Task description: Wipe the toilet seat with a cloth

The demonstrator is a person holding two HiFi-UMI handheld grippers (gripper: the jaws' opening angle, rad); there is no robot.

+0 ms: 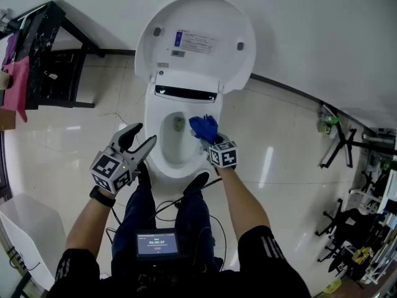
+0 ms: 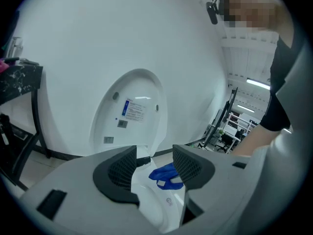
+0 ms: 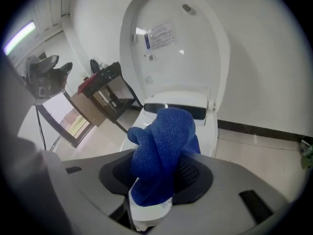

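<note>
A white toilet stands on the tiled floor with its lid (image 1: 195,39) raised against the wall and its seat (image 1: 154,117) down around the bowl. My right gripper (image 1: 208,140) is shut on a bunched blue cloth (image 1: 203,127) (image 3: 164,153) that rests at the seat's right side. In the left gripper view the blue cloth (image 2: 166,175) shows between the jaws, farther off. My left gripper (image 1: 139,138) hovers open by the seat's left front edge, with nothing between its fingers.
A black metal rack (image 1: 53,54) stands left of the toilet, with a pink cloth (image 1: 17,82) hanging off it. Chair bases and clutter (image 1: 356,166) line the right side. My shoes (image 1: 195,182) and cables lie in front of the bowl.
</note>
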